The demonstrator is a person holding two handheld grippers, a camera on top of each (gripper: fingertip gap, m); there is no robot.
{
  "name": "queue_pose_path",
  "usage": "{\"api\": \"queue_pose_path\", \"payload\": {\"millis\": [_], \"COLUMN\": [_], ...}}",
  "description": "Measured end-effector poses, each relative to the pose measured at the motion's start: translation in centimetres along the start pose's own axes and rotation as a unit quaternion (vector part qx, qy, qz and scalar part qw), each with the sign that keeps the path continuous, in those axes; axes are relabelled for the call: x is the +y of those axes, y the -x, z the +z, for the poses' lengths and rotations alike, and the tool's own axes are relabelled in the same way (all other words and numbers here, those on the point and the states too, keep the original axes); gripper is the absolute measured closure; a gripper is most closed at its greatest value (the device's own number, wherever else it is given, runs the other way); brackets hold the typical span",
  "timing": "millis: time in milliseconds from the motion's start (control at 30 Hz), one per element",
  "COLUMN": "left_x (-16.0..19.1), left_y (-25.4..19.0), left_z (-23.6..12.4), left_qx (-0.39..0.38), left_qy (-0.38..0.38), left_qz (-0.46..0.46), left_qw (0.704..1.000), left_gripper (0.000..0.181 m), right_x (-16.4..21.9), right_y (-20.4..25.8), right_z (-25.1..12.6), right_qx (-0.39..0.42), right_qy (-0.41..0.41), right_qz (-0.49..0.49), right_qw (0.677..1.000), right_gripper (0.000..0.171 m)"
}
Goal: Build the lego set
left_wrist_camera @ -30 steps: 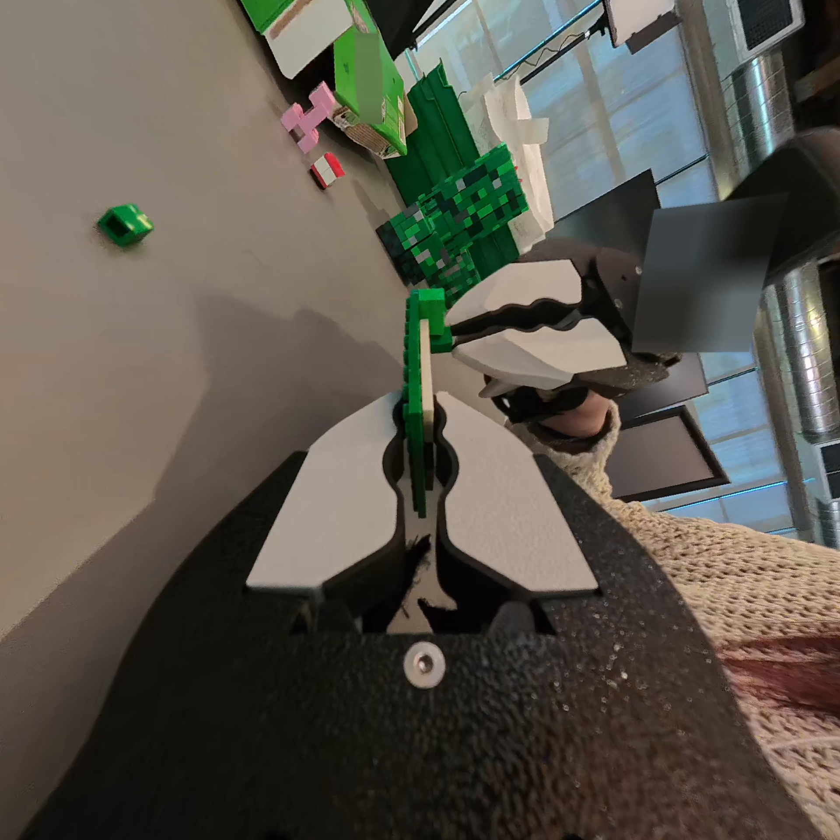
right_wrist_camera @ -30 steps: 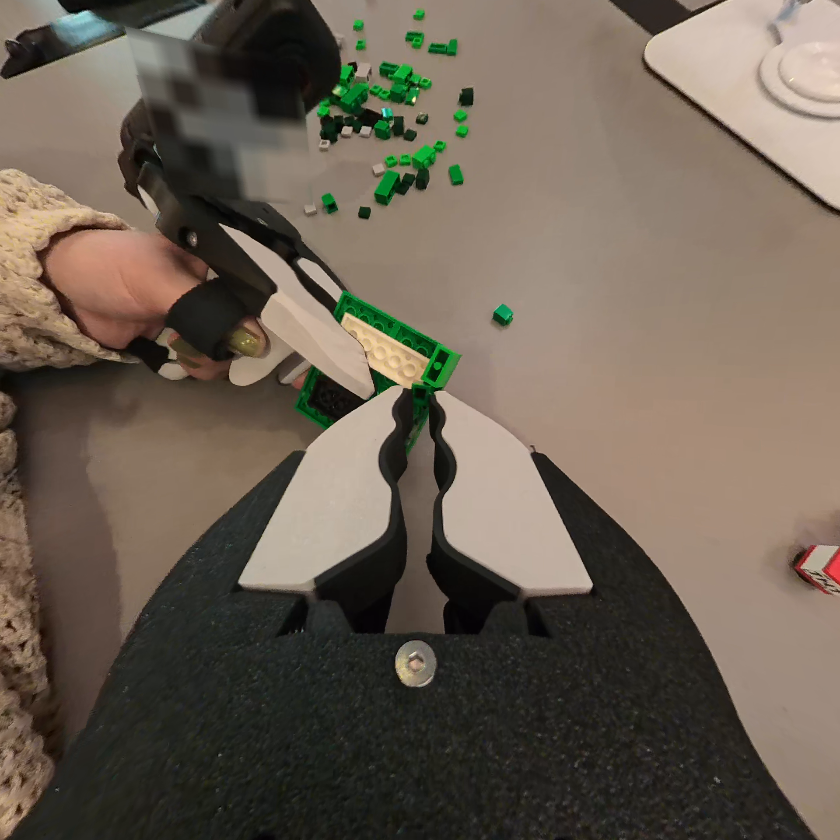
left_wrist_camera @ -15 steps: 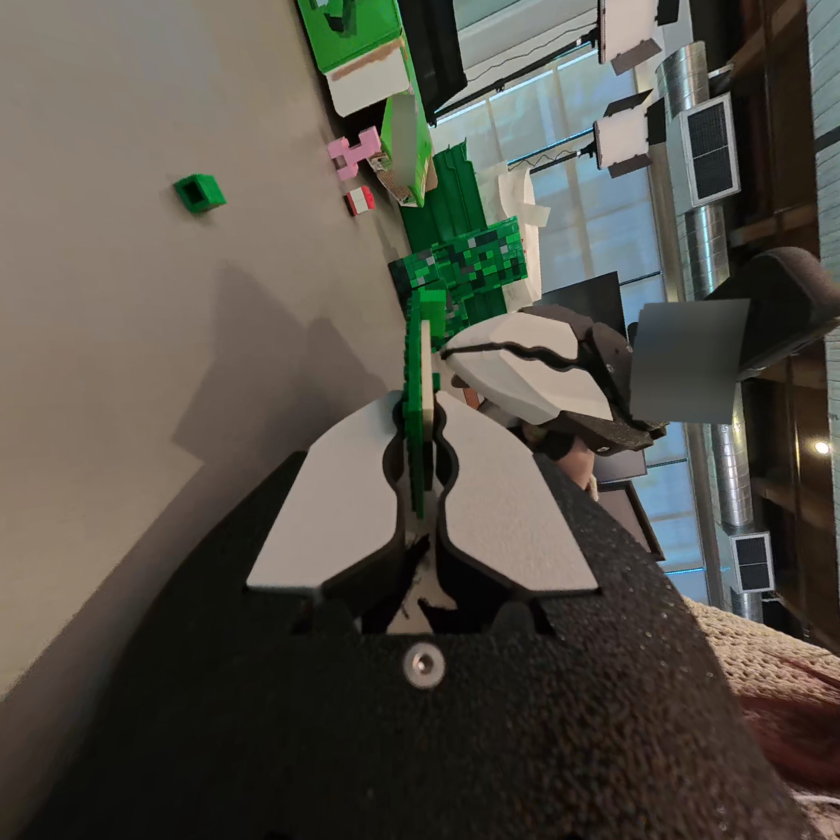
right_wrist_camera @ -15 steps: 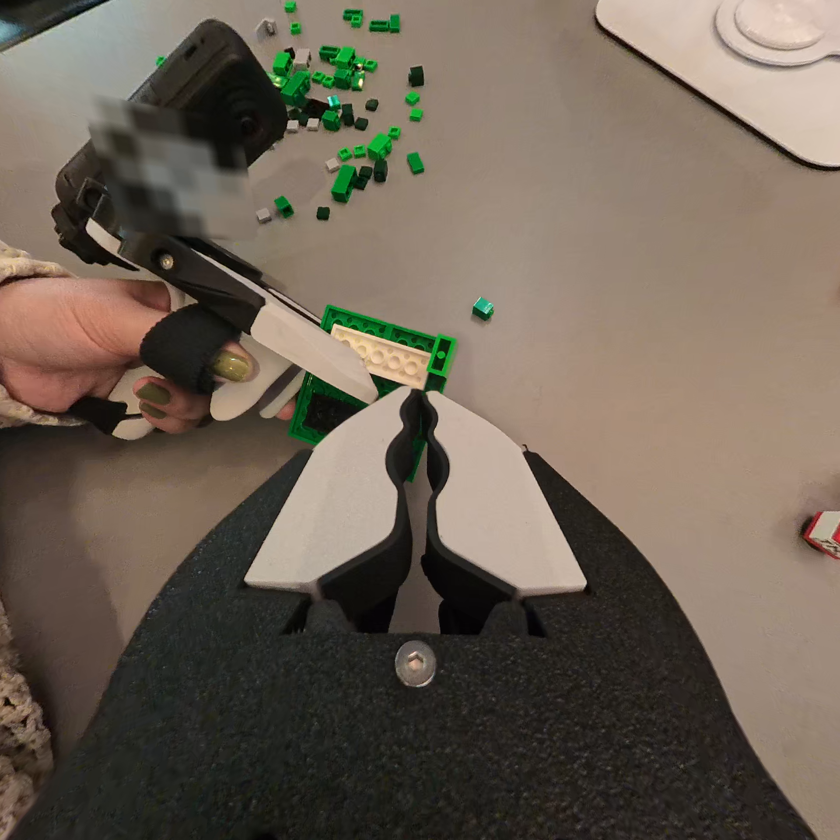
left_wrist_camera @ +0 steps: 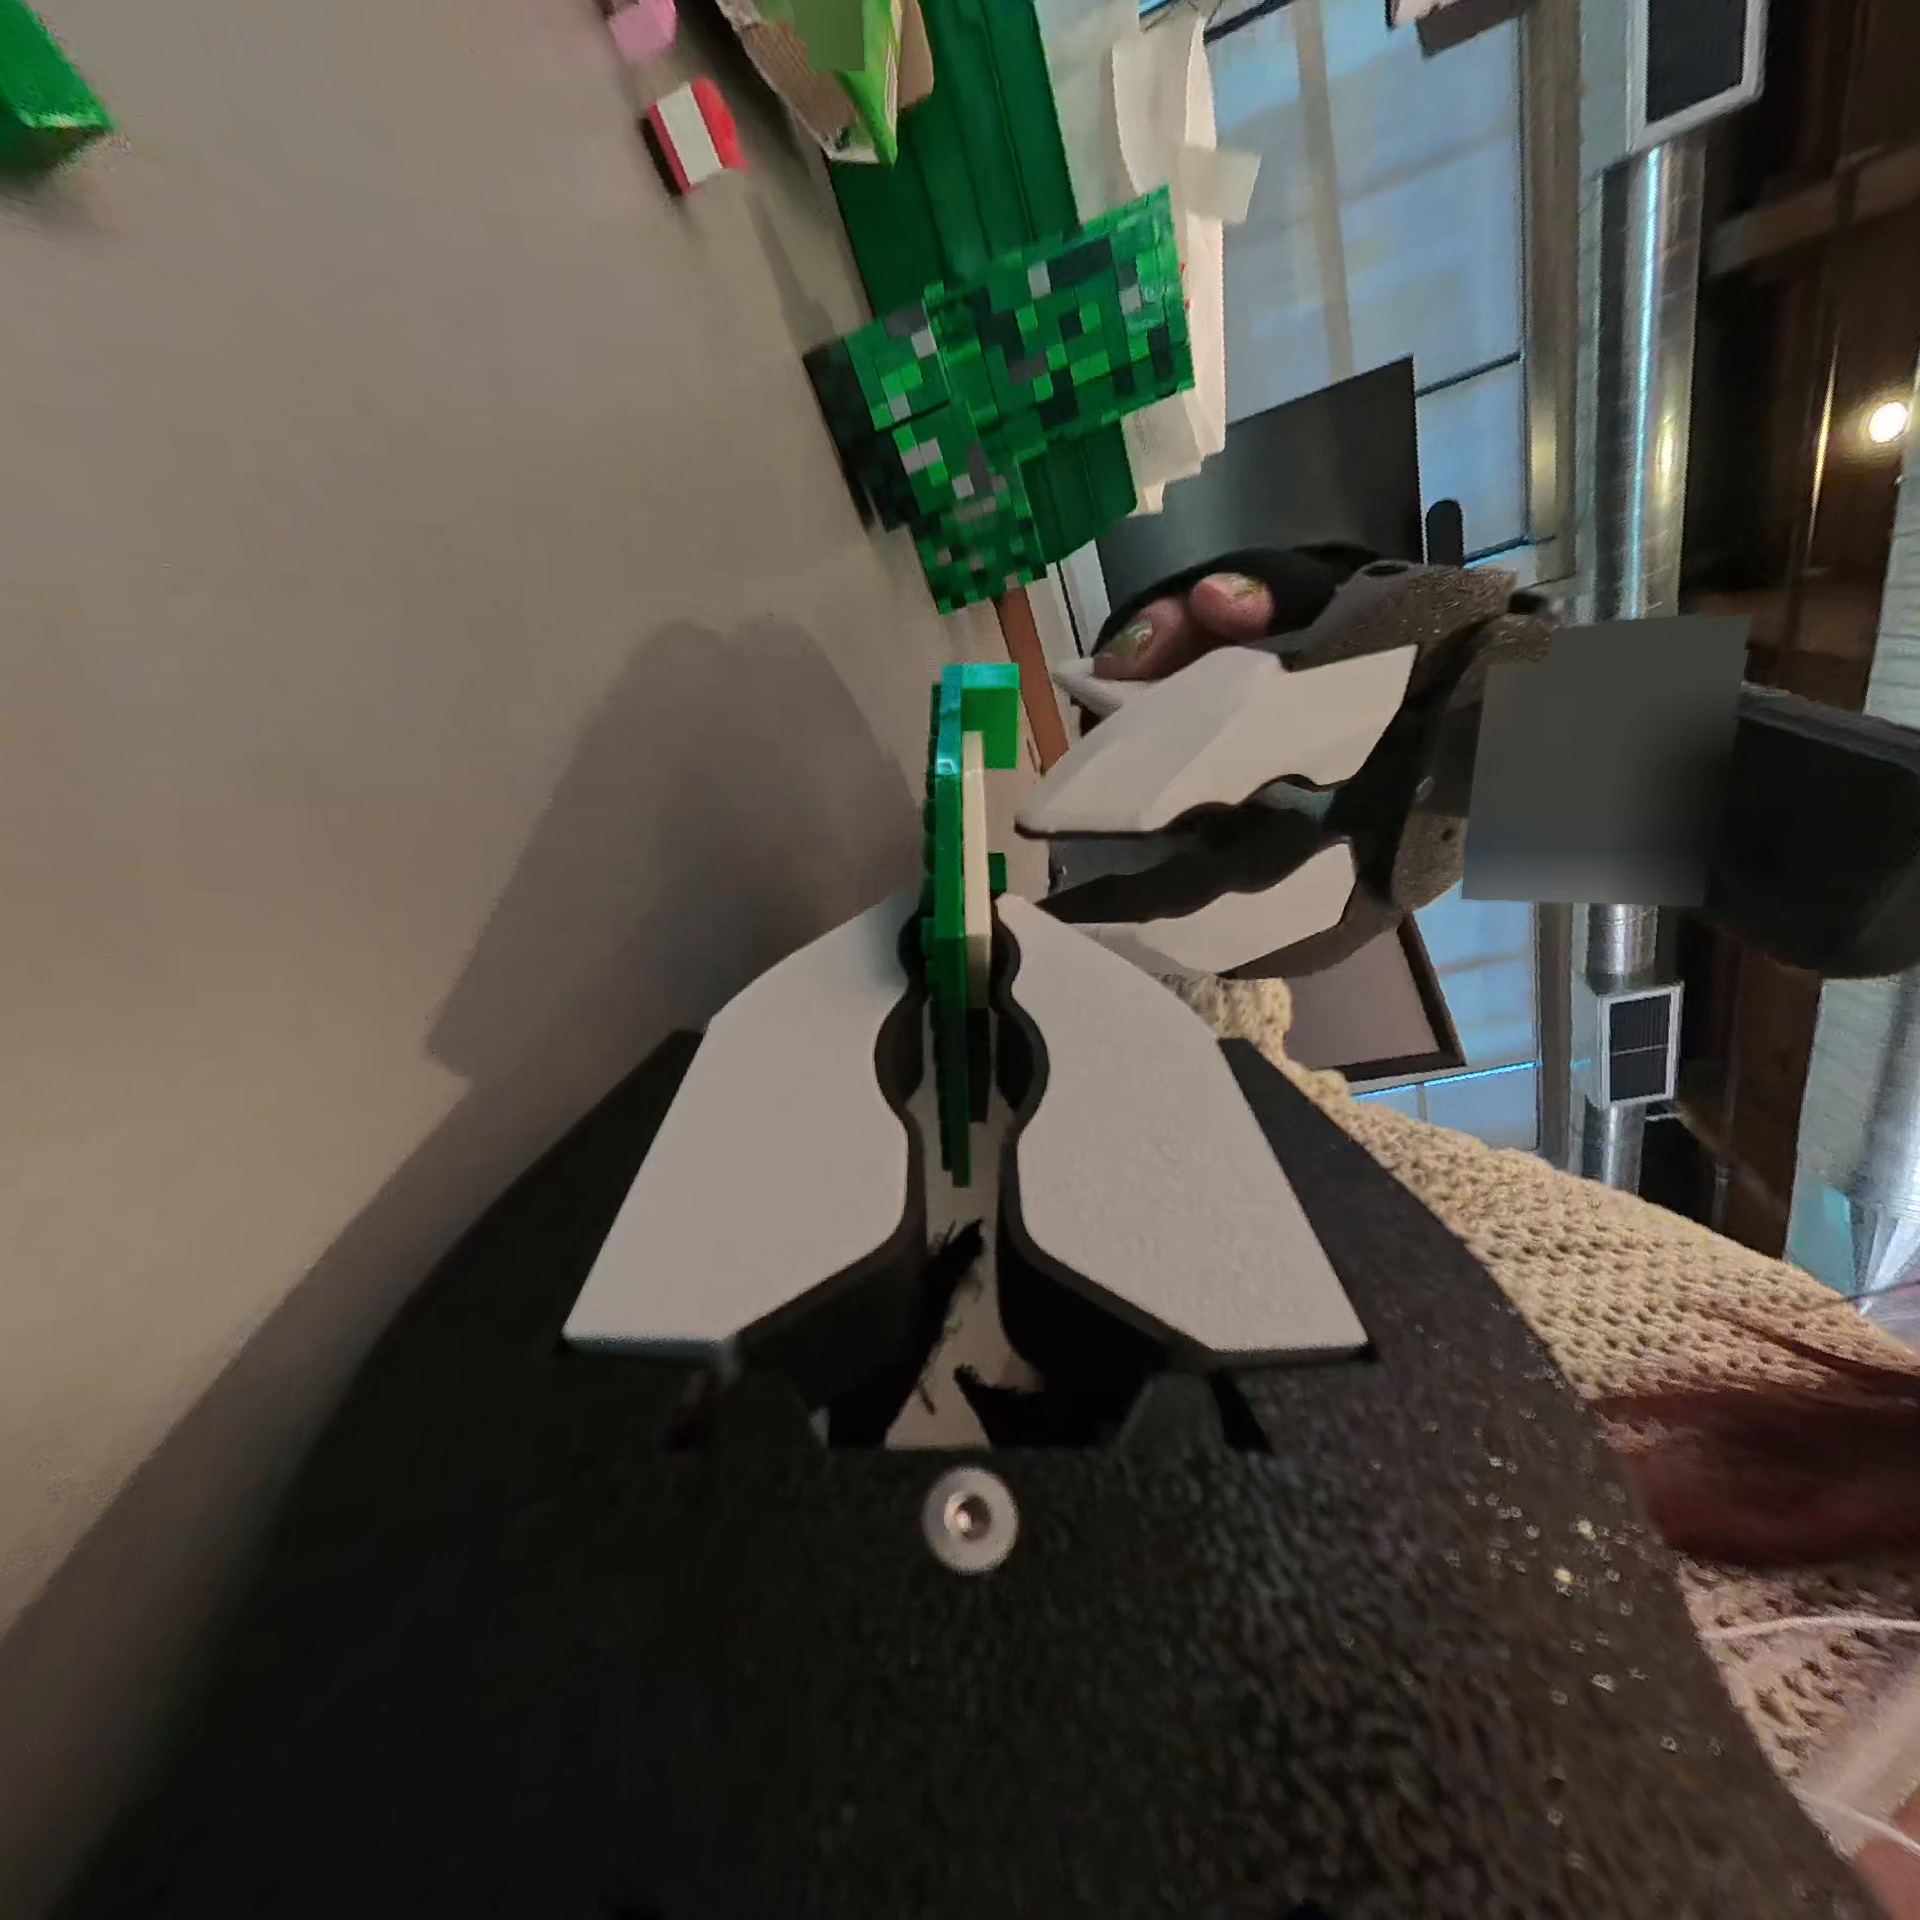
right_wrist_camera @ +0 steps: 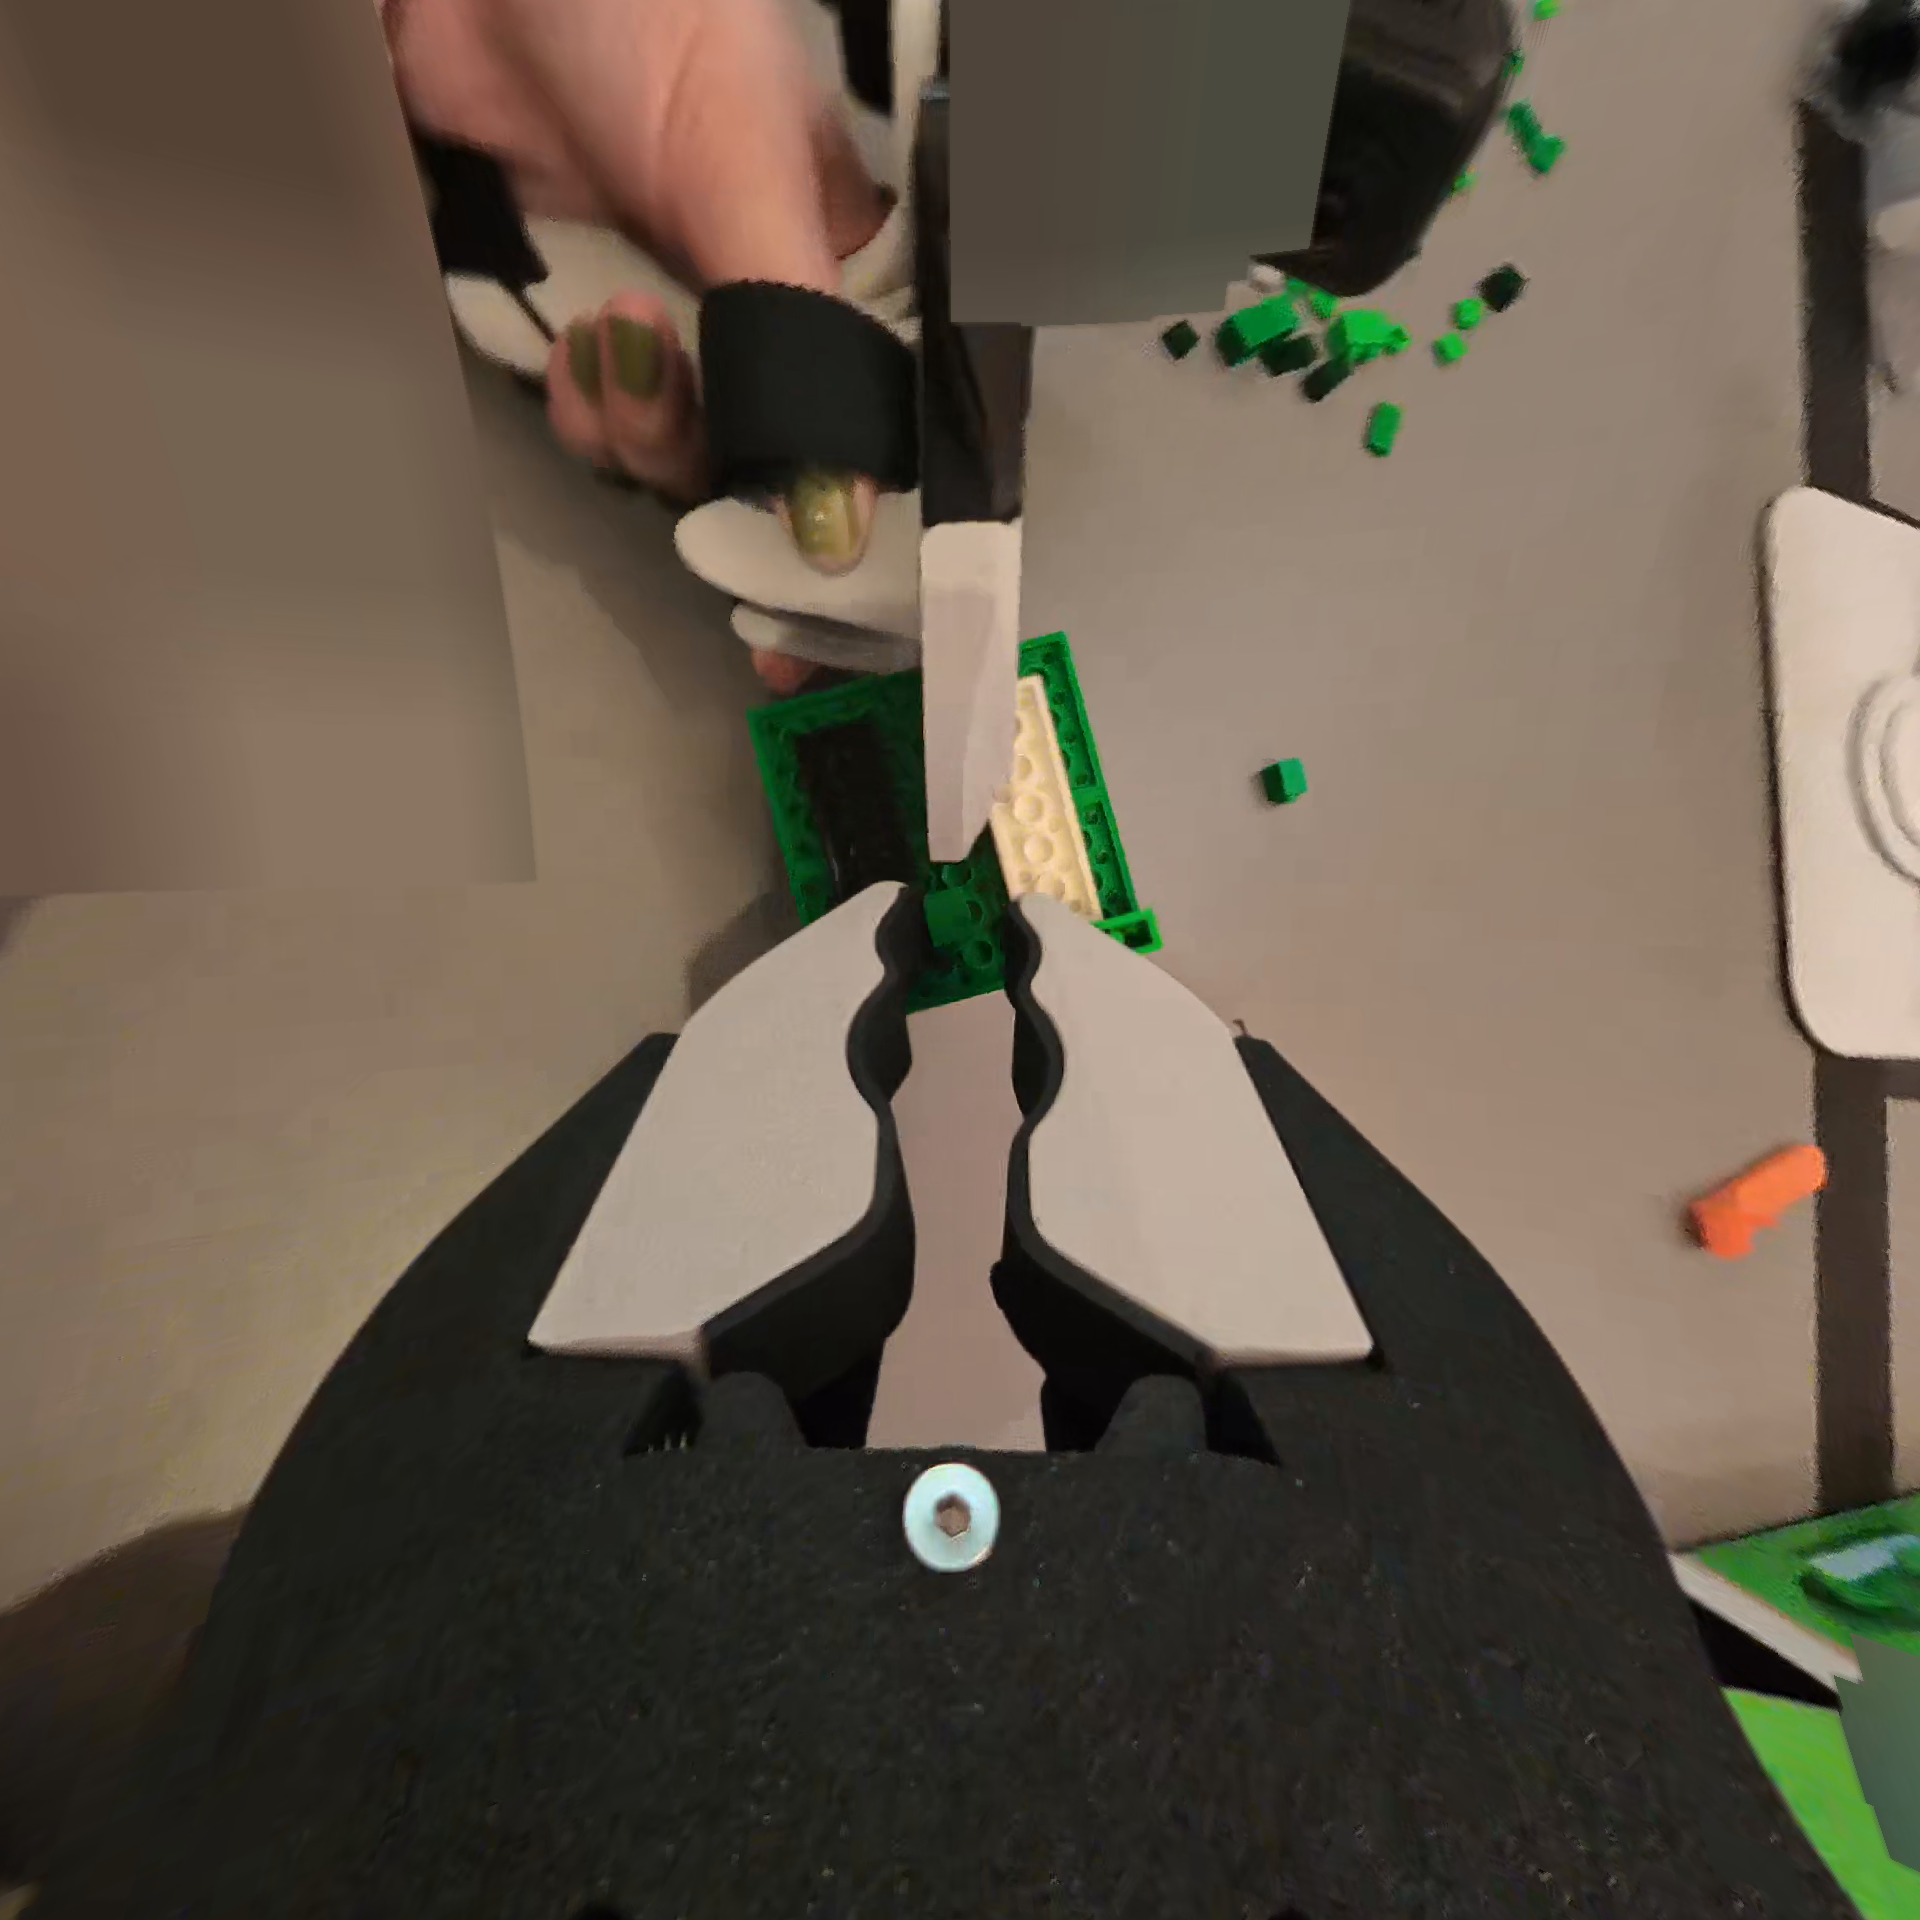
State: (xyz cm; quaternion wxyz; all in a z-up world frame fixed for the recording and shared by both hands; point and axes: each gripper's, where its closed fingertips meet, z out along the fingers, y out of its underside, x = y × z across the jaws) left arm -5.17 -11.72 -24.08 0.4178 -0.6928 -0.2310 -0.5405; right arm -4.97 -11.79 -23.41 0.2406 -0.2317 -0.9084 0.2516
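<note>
The green plate assembly (right_wrist_camera: 940, 831) sits just past my right gripper's (right_wrist_camera: 961, 914) tips in the right wrist view, and in my left wrist view it stands edge-on, pinched between the fingers of my left gripper (left_wrist_camera: 961, 920), which is closed on it and holds it clear of the grey table (left_wrist_camera: 364, 623). On its face I see a cream plate (right_wrist_camera: 1044, 805) along the 3 o'clock side, a dark recessed strip (right_wrist_camera: 852, 795) toward 9 o'clock, and a small green brick (right_wrist_camera: 1127, 928) at its near corner, at about 4 o'clock. My right gripper stands slightly parted with nothing between the fingers, its tips right at the plate's near edge; I cannot tell whether they touch it. By my judgement the build is partly done: this sub-piece has only a first layer on it, with bare studs over much of its face. Farther out at 1 o'clock lies a scatter of loose green bricks (right_wrist_camera: 1320, 338) not yet used, and a single green cube (right_wrist_camera: 1283, 779) sits alone at 3 o'clock of the plate. An orange tool (right_wrist_camera: 1756, 1200) lies at 4 o'clock near a white pad (right_wrist_camera: 1808, 727). In the left view, beyond the plate at 12 o'clock, a pixelled green block model (left_wrist_camera: 1018, 384) looks finished, with a red-and-white brick (left_wrist_camera: 694, 133) and a pink piece (left_wrist_camera: 639, 21) farther on. So one big part looks made, and a good many bricks remain to place.
</note>
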Motion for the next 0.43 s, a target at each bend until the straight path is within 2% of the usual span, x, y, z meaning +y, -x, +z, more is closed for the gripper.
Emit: {"api": "queue_pose_path", "payload": {"millis": [100,300,367,433], "left_x": [0.4,0.7,0.7,0.6], "left_y": [-0.1,-0.1,-0.3,-0.6], "left_z": [0.2,0.3,0.3,0.2], "left_qx": [0.003,0.002,0.012,0.030], "left_qy": [0.015,0.026,0.028,0.028], "left_qz": [0.001,0.001,-0.004,-0.015], "left_qw": [1.000,1.000,1.000,0.999], "left_gripper": [0.173,0.173,0.173,0.173], "right_x": [0.4,0.7,0.4,-0.3], "right_y": [0.6,1.0,0.8,0.5], "right_z": [0.0,0.5,0.2,-0.5], "right_qx": [-0.044,-0.073,-0.067,-0.053], "right_qy": [0.034,0.073,0.052,-0.012], "right_qz": [-0.016,-0.039,-0.027,-0.004], "right_qw": [0.998,0.994,0.996,0.999], "right_gripper": [0.159,0.163,0.163,0.164]}}
